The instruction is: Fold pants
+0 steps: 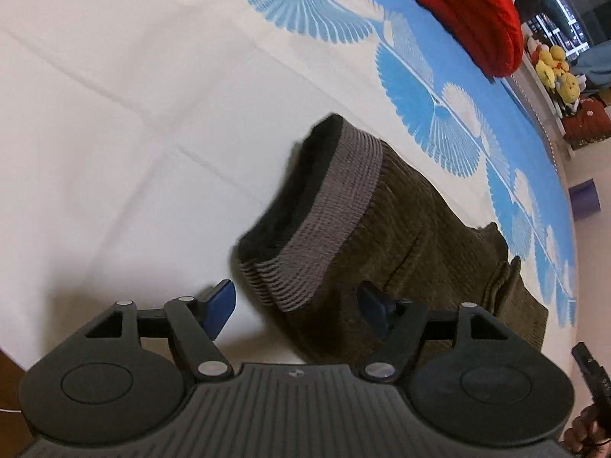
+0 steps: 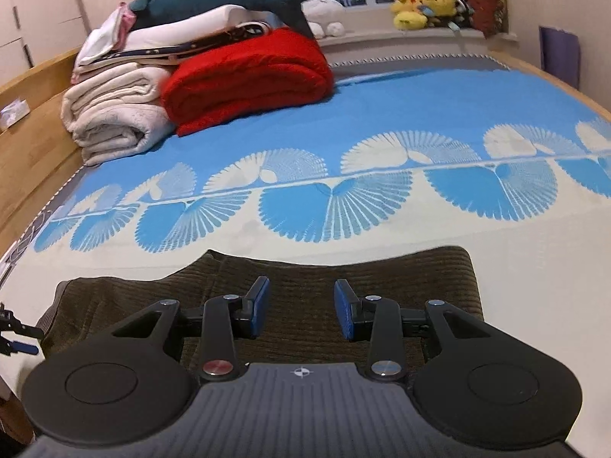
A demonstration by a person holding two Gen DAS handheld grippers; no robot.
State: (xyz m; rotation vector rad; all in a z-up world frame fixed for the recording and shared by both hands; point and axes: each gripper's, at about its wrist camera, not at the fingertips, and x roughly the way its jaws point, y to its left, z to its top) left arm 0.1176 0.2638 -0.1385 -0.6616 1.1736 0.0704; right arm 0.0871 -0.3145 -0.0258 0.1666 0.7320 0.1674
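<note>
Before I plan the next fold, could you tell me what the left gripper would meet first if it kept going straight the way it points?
Most likely the grey ribbed waistband of the pants, straight ahead of the open left gripper; depth is uncertain.

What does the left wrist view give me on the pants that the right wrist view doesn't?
Only the left wrist view shows the grey ribbed waistband with its dark lining, standing open at the pants' end between the open left gripper fingers. Only the right wrist view shows the folded stack's flat top under the open right gripper, plus the white folded blankets and toy shark. Both show the brown corduroy pants, the blue fan-patterned bedspread, the red blanket and yellow plush toys.
</note>
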